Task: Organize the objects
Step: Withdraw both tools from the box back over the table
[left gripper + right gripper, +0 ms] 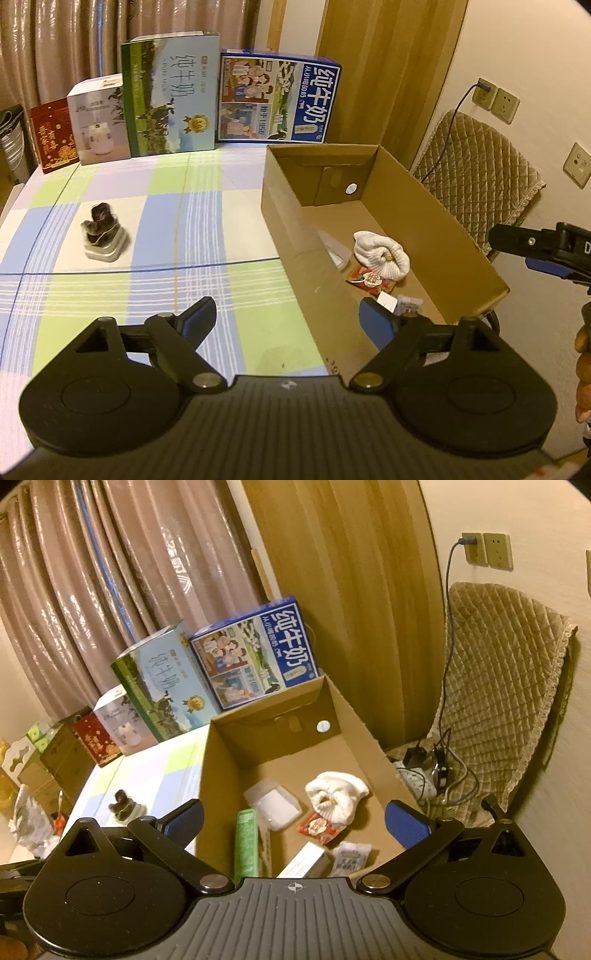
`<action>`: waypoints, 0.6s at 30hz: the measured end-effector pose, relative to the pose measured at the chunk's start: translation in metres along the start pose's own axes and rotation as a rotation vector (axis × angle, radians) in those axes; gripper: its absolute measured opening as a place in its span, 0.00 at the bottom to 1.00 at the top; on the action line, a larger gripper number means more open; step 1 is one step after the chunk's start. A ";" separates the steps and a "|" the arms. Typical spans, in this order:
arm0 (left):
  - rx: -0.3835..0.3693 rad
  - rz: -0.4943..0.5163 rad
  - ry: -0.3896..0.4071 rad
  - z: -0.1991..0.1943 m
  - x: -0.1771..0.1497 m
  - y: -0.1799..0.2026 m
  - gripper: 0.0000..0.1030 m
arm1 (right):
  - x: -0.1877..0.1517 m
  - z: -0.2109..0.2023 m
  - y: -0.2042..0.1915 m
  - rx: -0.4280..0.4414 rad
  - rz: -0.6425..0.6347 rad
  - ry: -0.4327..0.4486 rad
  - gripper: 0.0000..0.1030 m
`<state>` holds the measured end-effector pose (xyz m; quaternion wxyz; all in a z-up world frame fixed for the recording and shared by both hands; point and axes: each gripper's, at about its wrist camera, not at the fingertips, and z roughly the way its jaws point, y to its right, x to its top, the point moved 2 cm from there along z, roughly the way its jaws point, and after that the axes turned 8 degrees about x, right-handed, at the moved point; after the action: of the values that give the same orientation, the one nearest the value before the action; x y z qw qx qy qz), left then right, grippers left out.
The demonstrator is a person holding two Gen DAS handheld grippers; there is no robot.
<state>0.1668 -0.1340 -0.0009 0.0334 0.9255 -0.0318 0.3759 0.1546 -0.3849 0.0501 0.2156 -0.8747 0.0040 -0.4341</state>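
Observation:
An open cardboard box [295, 221] stands on the right of the checked tablecloth [166, 229]. It holds a rolled white cloth [336, 794], a red packet [319, 827], a clear plastic tub [273, 805], a green tube [246, 842], a small white carton [304, 860] and a silvery sachet [351, 856]. A dark object on a white base [103, 232] sits alone on the cloth to the left. My left gripper [288, 321] is open and empty, straddling the box's near left wall. My right gripper [295, 821] hangs open and empty over the box's near end.
Two milk cartons [170, 96] [277, 99], a white box [99, 122] and a red box [55, 136] line the table's far edge before a curtain. A chair with a quilted cover [498, 686], a power strip [417, 779] and cables stand right of the box.

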 end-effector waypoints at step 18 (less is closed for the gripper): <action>0.038 -0.044 0.032 -0.047 -0.018 -0.045 0.95 | -0.024 -0.009 -0.054 0.052 -0.052 -0.031 0.98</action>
<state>0.1253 -0.0842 0.0184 0.0246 0.9203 -0.0037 0.3905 0.1233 -0.3348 0.0566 0.2269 -0.8753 -0.0331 -0.4258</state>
